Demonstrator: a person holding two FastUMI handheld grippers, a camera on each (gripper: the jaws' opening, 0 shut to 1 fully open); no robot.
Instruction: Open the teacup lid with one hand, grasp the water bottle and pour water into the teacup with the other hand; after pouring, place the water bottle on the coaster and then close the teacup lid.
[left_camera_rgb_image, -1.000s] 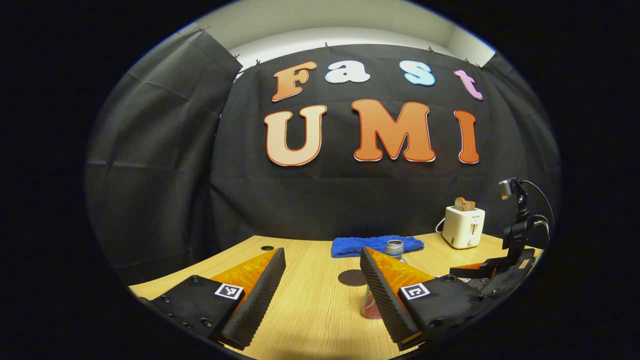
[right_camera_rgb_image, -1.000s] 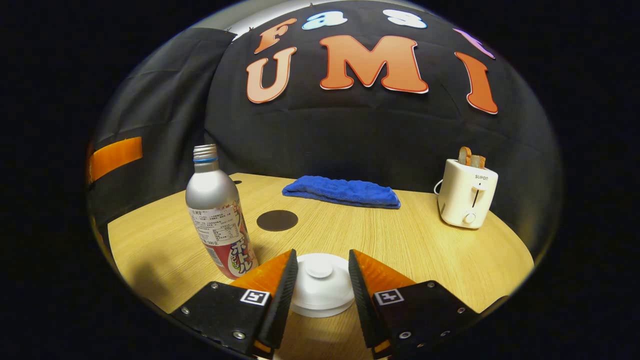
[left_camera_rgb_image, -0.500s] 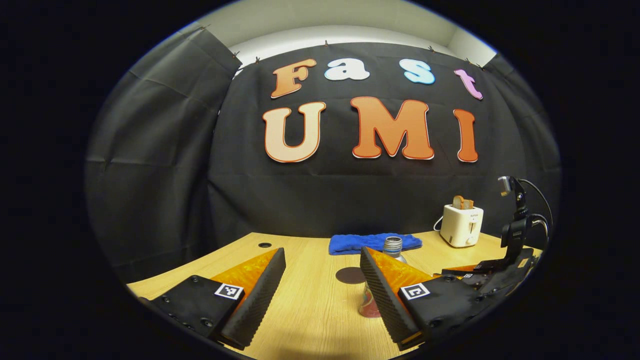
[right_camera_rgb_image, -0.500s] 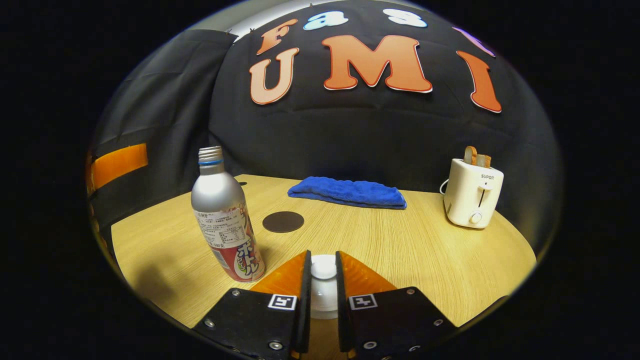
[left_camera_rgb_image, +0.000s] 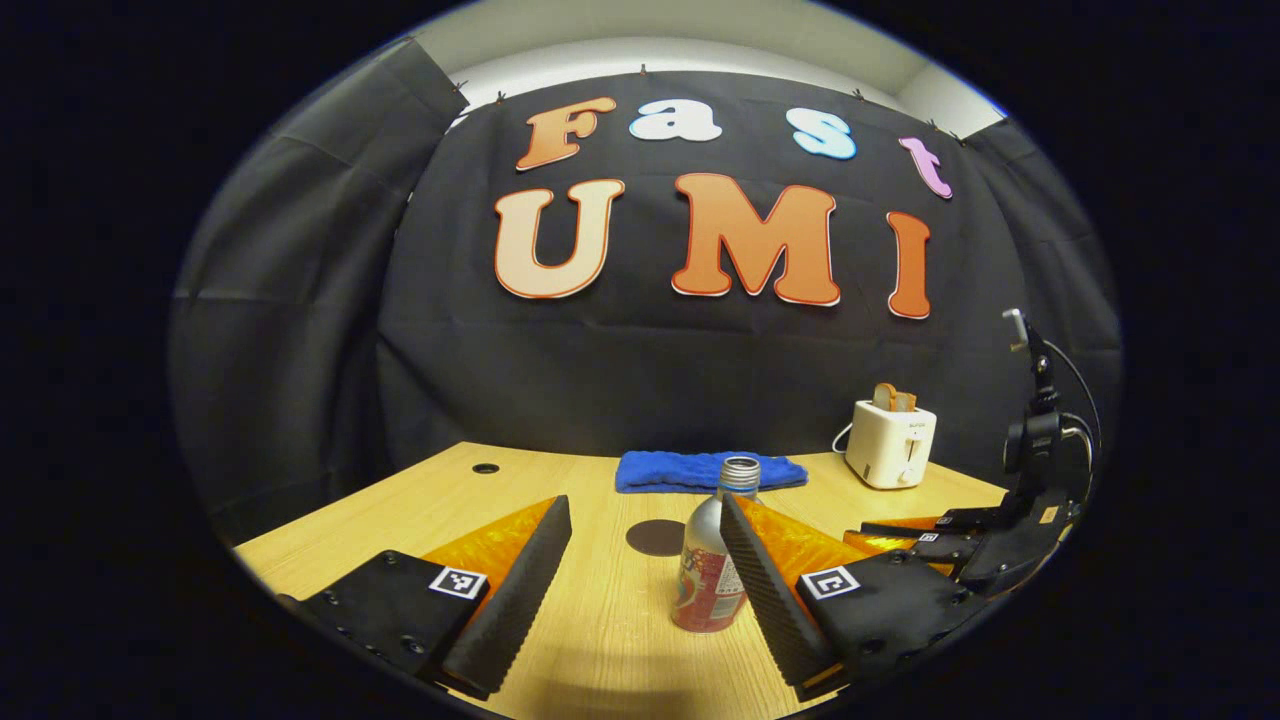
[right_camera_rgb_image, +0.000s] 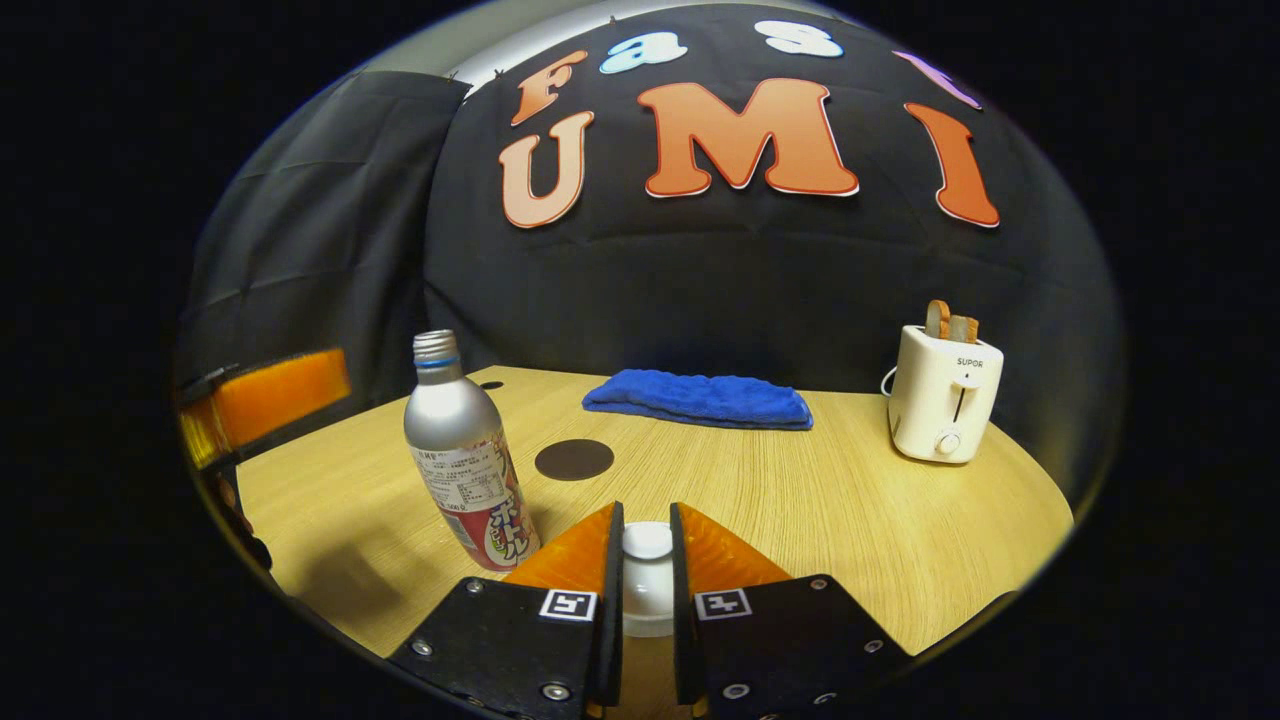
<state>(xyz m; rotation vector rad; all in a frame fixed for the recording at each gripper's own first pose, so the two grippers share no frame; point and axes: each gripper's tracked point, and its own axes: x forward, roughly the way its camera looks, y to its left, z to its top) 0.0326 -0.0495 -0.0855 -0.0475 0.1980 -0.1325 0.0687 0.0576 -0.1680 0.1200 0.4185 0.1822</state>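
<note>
Right gripper (right_camera_rgb_image: 646, 585) now clamped on the lid (right_camera_rgb_image: 647, 540) knob, jaws narrowed from wide a second ago; lid not visibly lifted off the teacup yet. Left gripper (left_camera_rgb_image: 645, 555) moved nearer the bottle (left_camera_rgb_image: 712, 560), jaws wide, bottle upright on the tabletop (left_camera_rgb_image: 600, 640) between them, untouched; coaster (left_camera_rgb_image: 655, 537) just behind; pouring hand nearly placed.

My tabletop (right_camera_rgb_image: 850, 500) looks like matt pale wood grain. The water bottle (right_camera_rgb_image: 462, 450) is brushed metal with a glossy printed label. The towel (right_camera_rgb_image: 700, 398) is fuzzy blue cloth; the toaster (right_camera_rgb_image: 942, 392) smooth plastic.
</note>
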